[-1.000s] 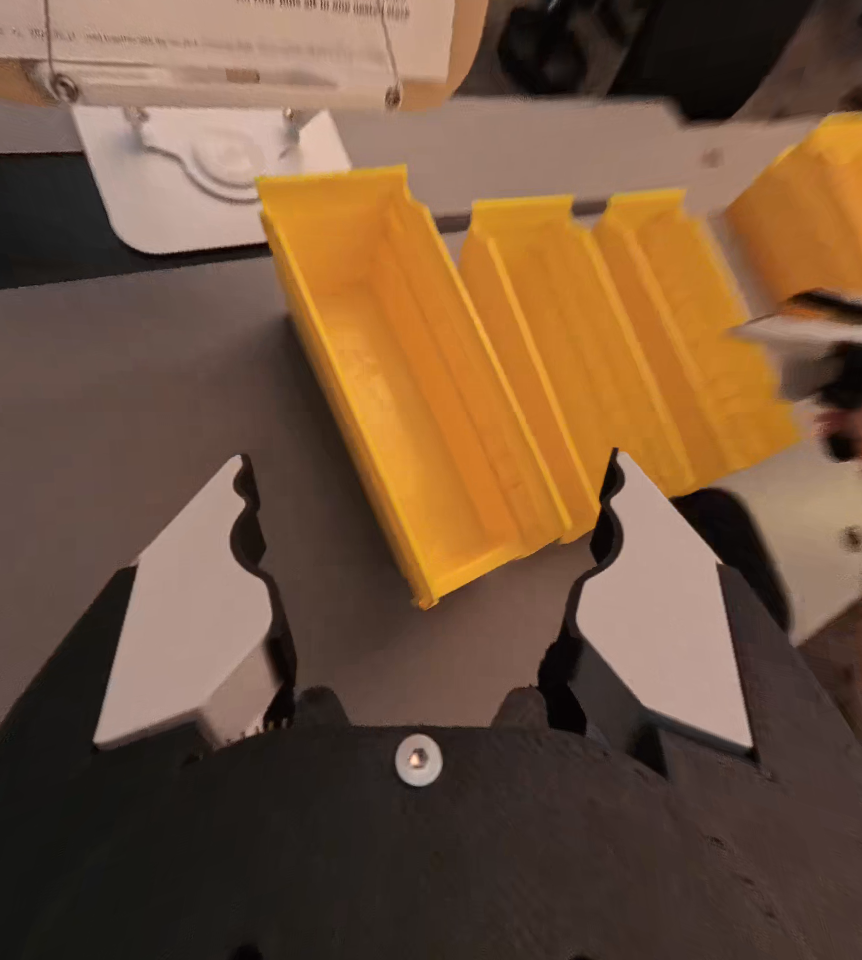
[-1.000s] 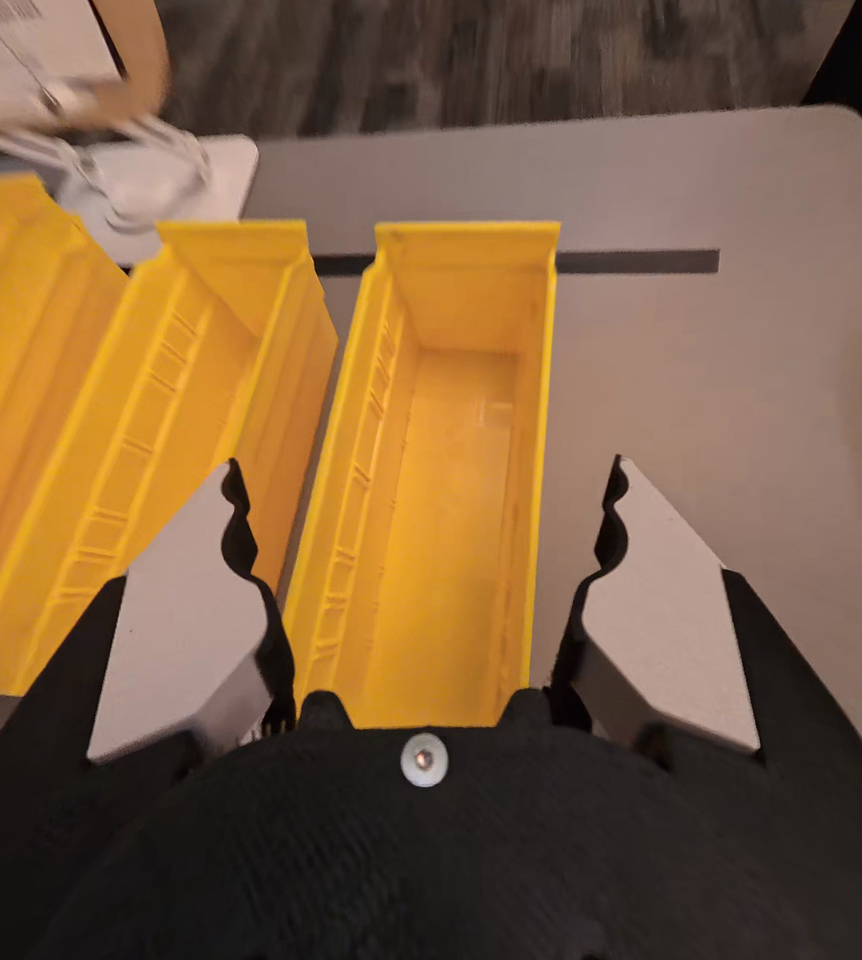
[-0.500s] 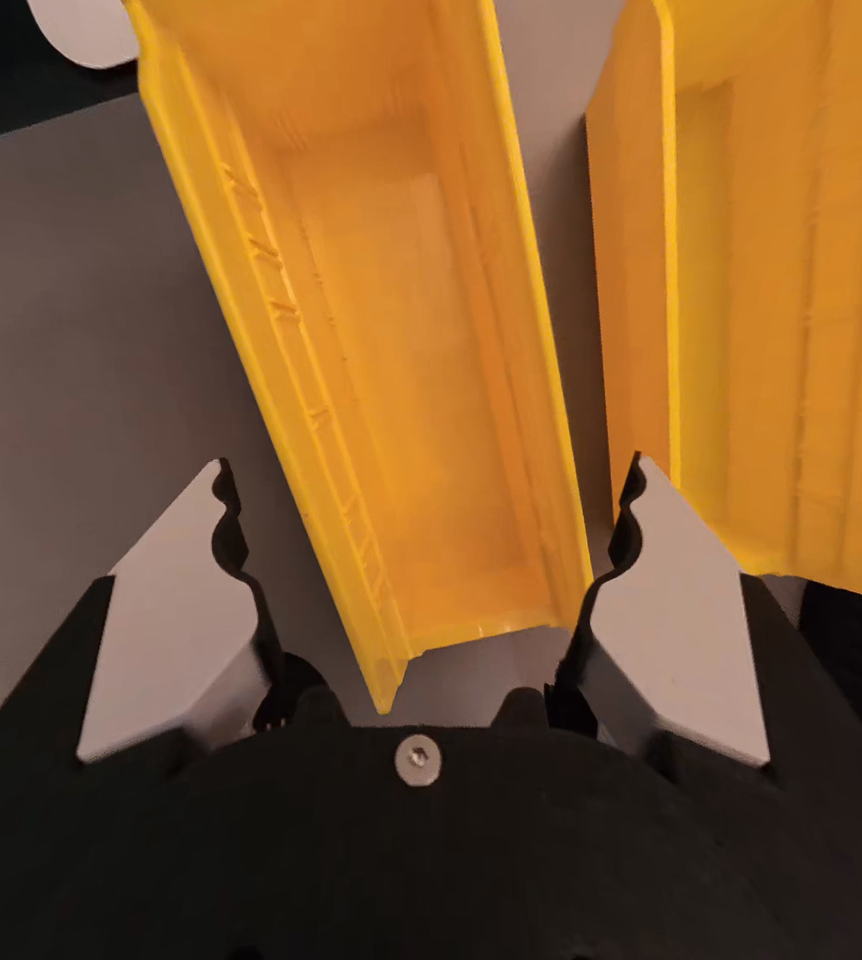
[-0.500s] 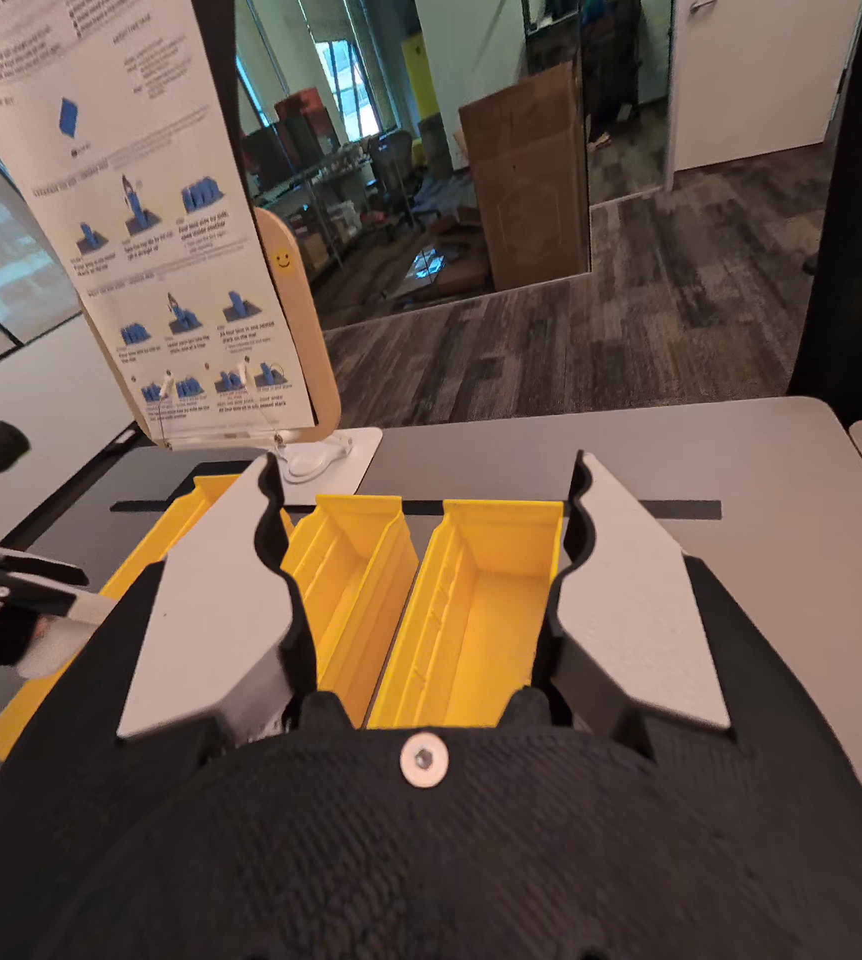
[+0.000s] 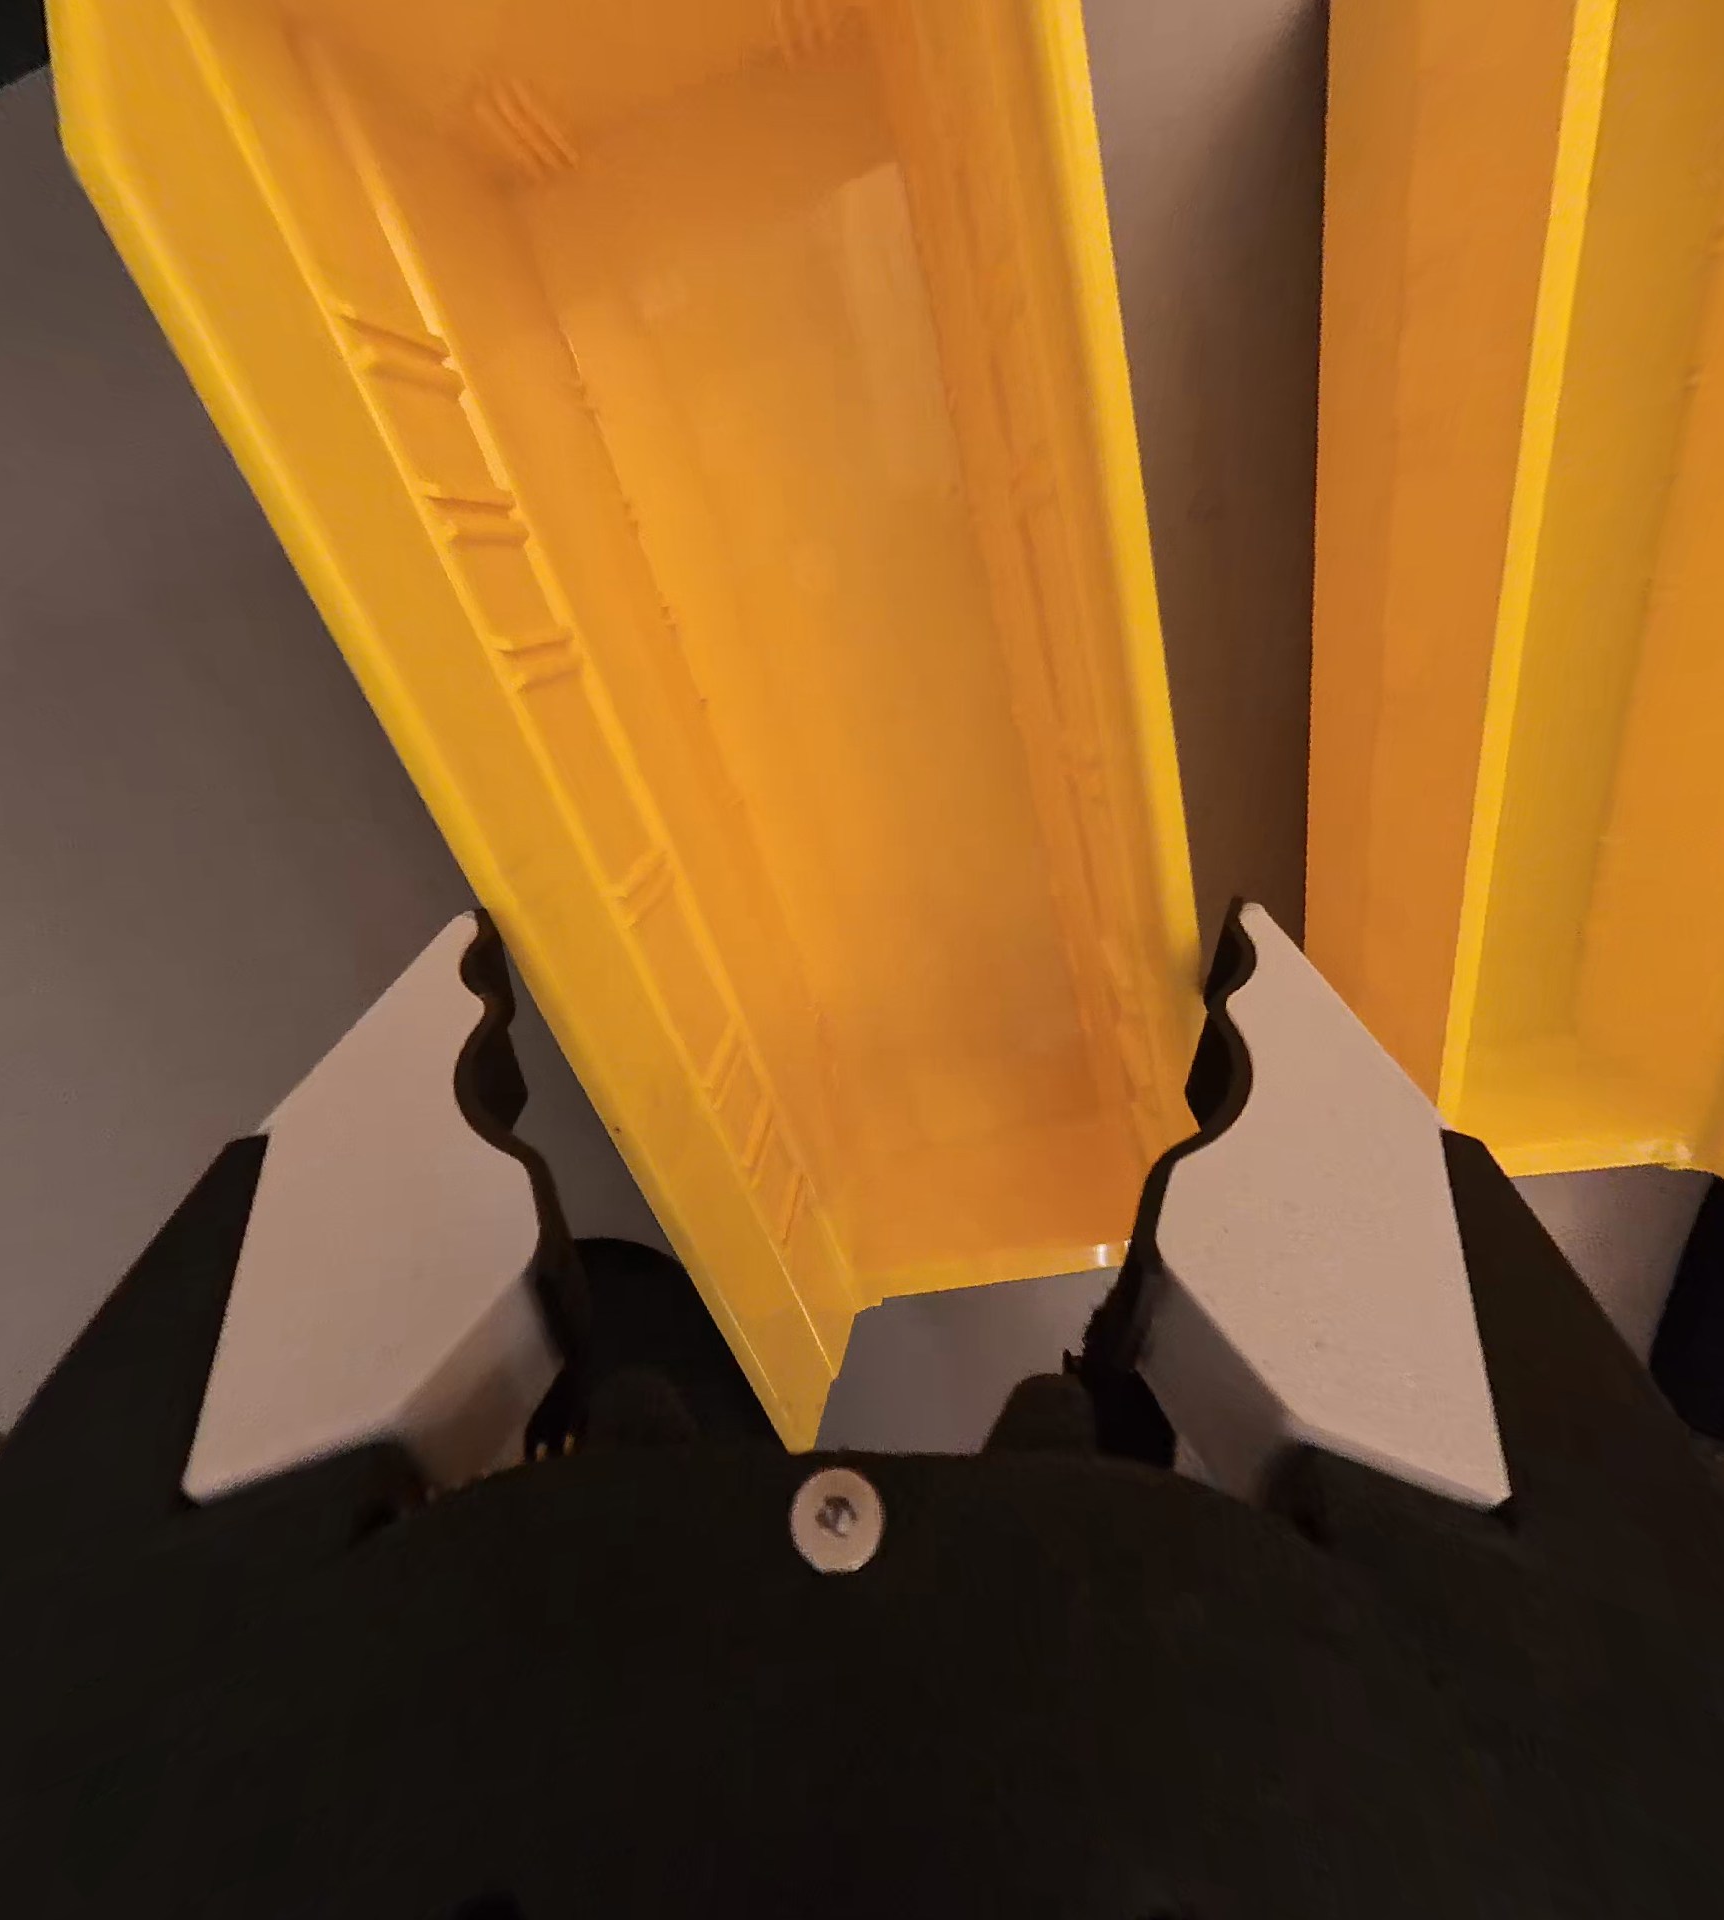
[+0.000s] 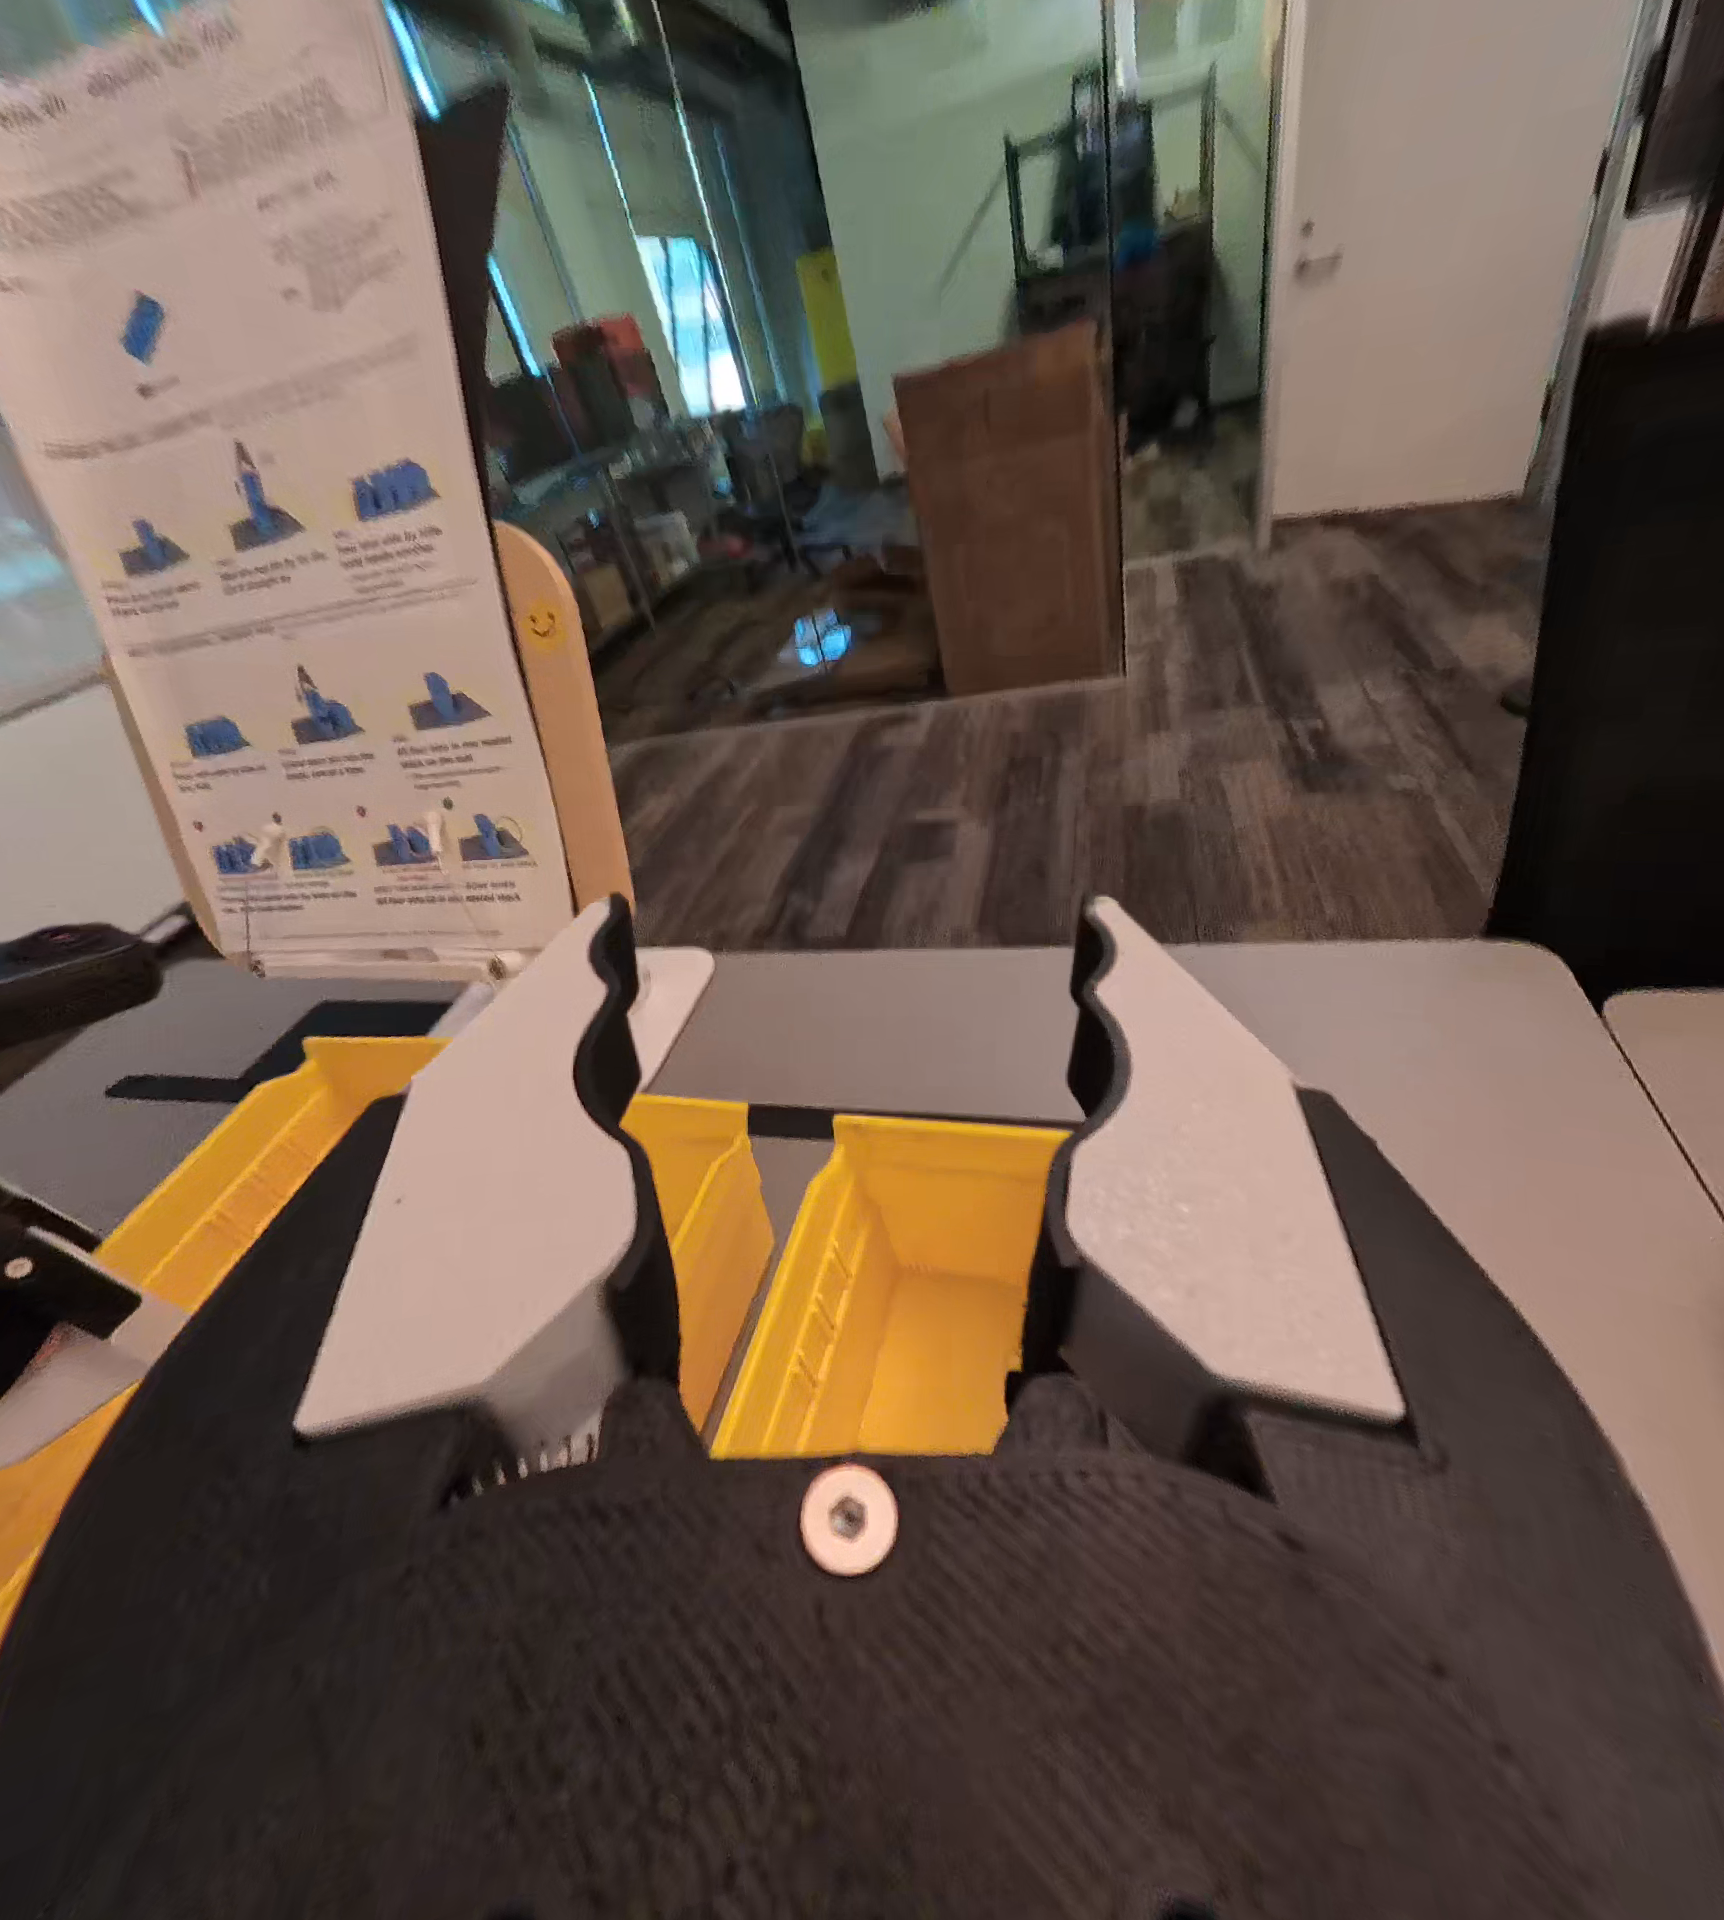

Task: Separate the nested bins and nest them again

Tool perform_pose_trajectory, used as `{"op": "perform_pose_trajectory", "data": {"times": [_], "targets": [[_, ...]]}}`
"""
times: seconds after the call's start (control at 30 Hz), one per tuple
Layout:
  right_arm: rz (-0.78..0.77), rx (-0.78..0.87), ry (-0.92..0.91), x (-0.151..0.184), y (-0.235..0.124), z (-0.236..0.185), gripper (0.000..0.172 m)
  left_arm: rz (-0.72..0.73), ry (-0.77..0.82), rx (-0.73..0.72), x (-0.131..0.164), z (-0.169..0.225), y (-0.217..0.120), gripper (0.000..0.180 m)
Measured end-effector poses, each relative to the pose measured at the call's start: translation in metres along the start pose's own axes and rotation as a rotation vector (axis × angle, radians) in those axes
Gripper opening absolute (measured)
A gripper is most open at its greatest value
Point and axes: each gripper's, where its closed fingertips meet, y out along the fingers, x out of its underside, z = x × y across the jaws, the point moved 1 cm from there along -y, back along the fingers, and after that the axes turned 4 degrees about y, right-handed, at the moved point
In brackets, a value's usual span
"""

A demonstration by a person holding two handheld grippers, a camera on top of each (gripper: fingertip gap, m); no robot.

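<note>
In the left wrist view my left gripper is low on the grey table, its jaws wide around the near end of a long yellow bin. The bin lies askew between them. The right finger lies against the bin's right wall. The left finger meets the left wall only at its tip, with table showing between pad and wall lower down. A second yellow bin lies to the right. My right gripper is open and empty, raised above the right-hand bin.
In the right wrist view a middle bin and a left bin lie side by side. An instruction sheet on a stand is at the back left. A black strip crosses the table. Another table adjoins at the right.
My left gripper came down and forward around the left bin's near end, and its jaws widened, then narrowed. My right gripper rose off the right bin, tilted up and narrowed, holding nothing.
</note>
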Motion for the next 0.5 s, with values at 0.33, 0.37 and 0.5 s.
{"op": "perform_pose_trajectory", "data": {"times": [0.33,0.37,0.5], "targets": [[-0.018,-0.028,0.058,0.015,0.004,0.023,0.075,-0.058,0.009,0.003,0.001,-0.003,0.001,0.126],[0.002,-0.059,0.095,0.012,0.003,0.02,0.074,-0.06,0.02,0.0,0.0,-0.004,0.001,0.124],[0.043,-0.118,0.104,0.005,0.003,0.0,0.074,-0.078,0.033,0.012,0.001,-0.009,0.0,0.12]]}}
